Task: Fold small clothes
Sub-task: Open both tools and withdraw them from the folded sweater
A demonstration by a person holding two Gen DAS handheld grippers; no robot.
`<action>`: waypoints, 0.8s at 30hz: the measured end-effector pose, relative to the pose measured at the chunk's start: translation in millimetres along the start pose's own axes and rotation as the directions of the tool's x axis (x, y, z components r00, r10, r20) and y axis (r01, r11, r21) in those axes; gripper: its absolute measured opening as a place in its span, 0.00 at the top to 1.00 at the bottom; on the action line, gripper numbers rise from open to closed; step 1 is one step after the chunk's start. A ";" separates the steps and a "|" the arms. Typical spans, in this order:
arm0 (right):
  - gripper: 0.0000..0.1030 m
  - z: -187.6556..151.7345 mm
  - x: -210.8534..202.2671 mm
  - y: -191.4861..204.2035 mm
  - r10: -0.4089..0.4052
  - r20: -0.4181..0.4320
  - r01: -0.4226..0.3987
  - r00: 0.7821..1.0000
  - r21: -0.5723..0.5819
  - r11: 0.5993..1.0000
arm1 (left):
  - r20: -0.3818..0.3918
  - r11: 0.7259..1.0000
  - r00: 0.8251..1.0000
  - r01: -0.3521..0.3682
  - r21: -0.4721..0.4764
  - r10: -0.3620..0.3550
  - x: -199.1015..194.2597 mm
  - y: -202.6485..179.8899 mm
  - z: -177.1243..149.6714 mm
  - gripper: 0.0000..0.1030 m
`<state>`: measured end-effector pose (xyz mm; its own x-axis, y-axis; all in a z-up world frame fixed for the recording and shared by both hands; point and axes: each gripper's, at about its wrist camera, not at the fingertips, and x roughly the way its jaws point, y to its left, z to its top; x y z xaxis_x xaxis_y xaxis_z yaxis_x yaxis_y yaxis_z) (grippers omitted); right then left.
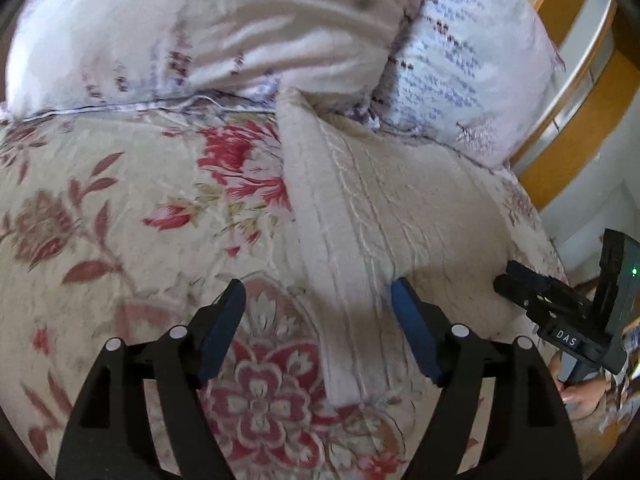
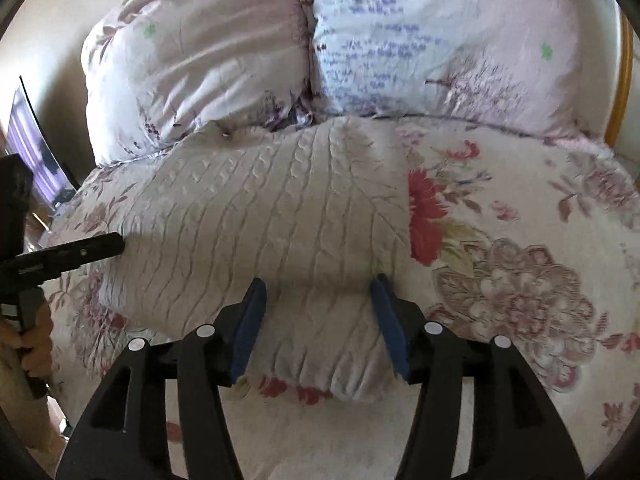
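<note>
The only writing that reads clearly is "DAS", on a small white-lettered label on the body of the right claw (image 1: 505, 280) as the left wrist view shows it. The lilac print on the right pillow (image 2: 440, 40) looks like lines of script, but it is too blurred to read.

The task's thing, a cream cable-knit sweater (image 2: 260, 216), lies on the floral bedspread (image 2: 520, 272) of the bed, its far edge up against the two pillows; the left pillow (image 2: 192, 68) is plainer.

The left claw (image 1: 318, 294) is released, its blue pads (image 1: 224, 328) spread wide, one over the bedspread and the other over the sweater's ribbed edge. The right claw (image 2: 318, 294) is likewise released, its pads straddling the near end of the sweater with knit between them.

In the right wrist view the left claw (image 2: 116, 244) comes in from the side, its tip at the sweater's edge. A dark screen (image 2: 36, 148) stands beyond the bed on that side, and a wooden frame (image 1: 568, 120) rises on the other.
</note>
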<state>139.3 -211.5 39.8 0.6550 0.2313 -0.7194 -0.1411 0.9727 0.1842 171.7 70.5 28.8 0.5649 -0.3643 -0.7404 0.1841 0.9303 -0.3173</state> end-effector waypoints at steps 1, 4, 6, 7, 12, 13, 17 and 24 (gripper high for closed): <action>0.27 -2.8 -8.8 0.9 -0.009 0.024 0.009 1.000 0.004 1.000 | 0.035 1.000 0.999 -0.017 0.011 0.017 -8.6 -3.8 -5.9 0.27; 0.08 -15.0 -34.4 3.9 -0.031 0.112 0.032 0.993 -0.003 0.999 | 0.131 0.993 0.986 -0.108 0.038 0.102 -32.8 -13.9 -29.1 0.11; 0.03 -23.0 -45.8 3.3 -0.068 0.149 0.068 0.986 0.006 0.998 | 0.150 0.990 0.979 -0.138 0.018 0.134 -41.2 -13.7 -41.4 0.04; 0.01 -28.0 -51.4 2.9 -0.093 0.169 0.091 0.981 0.021 0.996 | 0.153 0.990 0.978 -0.142 0.003 0.140 -43.7 -13.1 -47.1 0.04; 0.01 -39.2 -63.5 2.4 -0.101 0.213 0.089 0.972 0.066 0.994 | 0.116 0.982 0.975 -0.191 -0.012 0.191 -41.7 -17.0 -61.4 0.02; 0.01 -41.5 -62.9 4.4 -0.090 0.210 0.078 0.974 0.065 0.995 | 0.110 0.980 0.974 -0.199 -0.009 0.199 -39.5 -19.3 -63.0 0.02; 0.01 -44.8 -55.5 13.7 -0.146 0.143 0.138 0.979 0.061 0.988 | 0.081 0.970 0.967 -0.245 0.014 0.243 -29.1 -27.9 -67.5 0.02; 0.01 -52.5 -42.3 19.7 -0.125 0.083 0.120 0.989 0.062 0.991 | 0.004 0.959 0.961 -0.278 0.046 0.278 -13.7 -36.5 -73.6 0.02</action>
<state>69.9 -201.1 38.7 0.7266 0.1058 -0.6789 -0.0152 0.9903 0.1381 98.0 38.4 6.9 0.5973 -0.0909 -0.7968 0.0566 0.9959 -0.0712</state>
